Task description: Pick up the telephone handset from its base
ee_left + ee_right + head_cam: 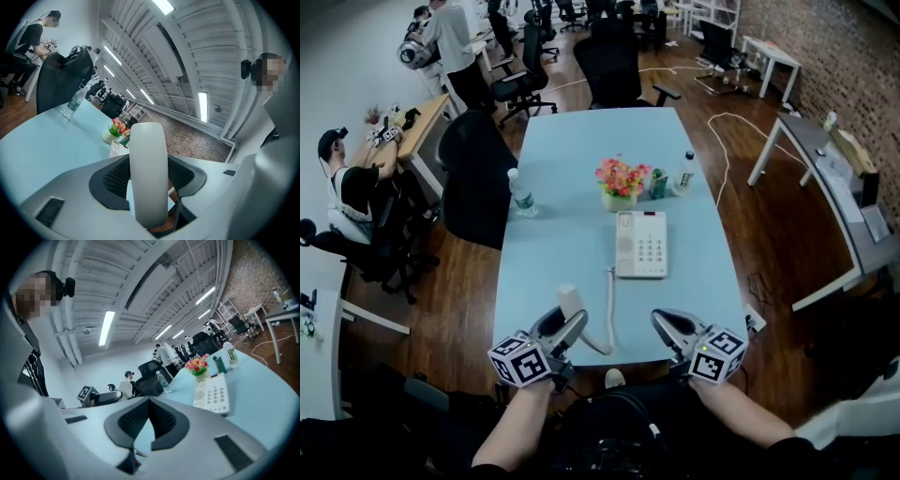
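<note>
- Head view showed the handset [570,300] off its base [641,244], above the bench's [572,187] near edge, clamped at mid-length in the left tool [569,324].
- The right tool [664,322] was closed and empty.
- The handset looked light, rigid and probably slippery, and its cord [608,319] would likely tug.

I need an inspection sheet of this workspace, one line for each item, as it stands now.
Surface: light blue table.
Job's things: telephone base mid-table, cradle empty; handset off the base, near the front edge.
Clutter: flower pot, green container, clear bottle, water bottle at the left edge.
Grippers: left gripper shut on the handset; right gripper shut, empty.
Cables: phone cord from base toward handset; floor cable.
Surroundings: office chairs, brick wall.
</note>
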### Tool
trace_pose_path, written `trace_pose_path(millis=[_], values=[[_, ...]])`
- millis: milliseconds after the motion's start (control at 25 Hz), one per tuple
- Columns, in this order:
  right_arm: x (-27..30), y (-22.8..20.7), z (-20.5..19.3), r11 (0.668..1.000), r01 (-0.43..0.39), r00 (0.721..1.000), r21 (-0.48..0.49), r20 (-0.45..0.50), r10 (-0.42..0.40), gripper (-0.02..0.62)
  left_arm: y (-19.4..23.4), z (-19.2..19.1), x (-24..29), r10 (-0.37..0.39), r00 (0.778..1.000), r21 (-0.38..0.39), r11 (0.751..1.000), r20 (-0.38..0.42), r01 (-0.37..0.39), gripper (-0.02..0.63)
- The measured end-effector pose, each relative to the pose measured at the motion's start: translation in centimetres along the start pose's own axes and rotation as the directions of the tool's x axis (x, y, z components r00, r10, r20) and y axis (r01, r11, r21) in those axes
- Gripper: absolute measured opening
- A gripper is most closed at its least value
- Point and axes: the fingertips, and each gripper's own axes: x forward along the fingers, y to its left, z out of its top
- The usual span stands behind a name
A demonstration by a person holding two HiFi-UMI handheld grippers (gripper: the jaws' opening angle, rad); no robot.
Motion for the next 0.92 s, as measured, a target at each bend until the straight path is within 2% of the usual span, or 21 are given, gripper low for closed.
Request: trace_pose_path(millis=[200, 400, 560, 720, 920], values=[[0.1, 0.0, 0.1, 1.000, -0.001, 1.000, 0.003, 0.004, 0.000, 0.017, 0.1, 0.4, 0.2, -0.017, 1.000, -0.020, 1.000, 0.014, 0.017, 0.236], [-0.4, -0.7, 1.1, 1.000, 0.024, 1.000, -0.001, 0.016, -0.024, 0.017, -0.2, 0.7, 0.7, -0.014, 1.000, -0.014, 1.000, 0.016, 0.014, 0.236], [0.2, -0.4, 0.7, 1.000, 0.009, 1.000, -0.004, 0.008, -0.009, 0.017, -0.5, 0.5, 0.6, -0.020, 1.000, -0.006, 1.000, 0.004, 0.020, 0.236], [0.7, 0.0, 0.5, 1.000, -0.010, 1.000, -0.016, -0.005, 0.010, 0.017, 0.3, -0.4, -0.1, 0.006, 1.000, -0.017, 1.000, -0.014, -0.007, 0.236], [1.1, 0.3, 1.3, 0.999, -0.011, 1.000, -0.040, -0.006, 0.010, 0.017, 0.7, -0.5, -0.5, 0.015, 1.000, -0.028, 0.999, 0.004, -0.015, 0.236]])
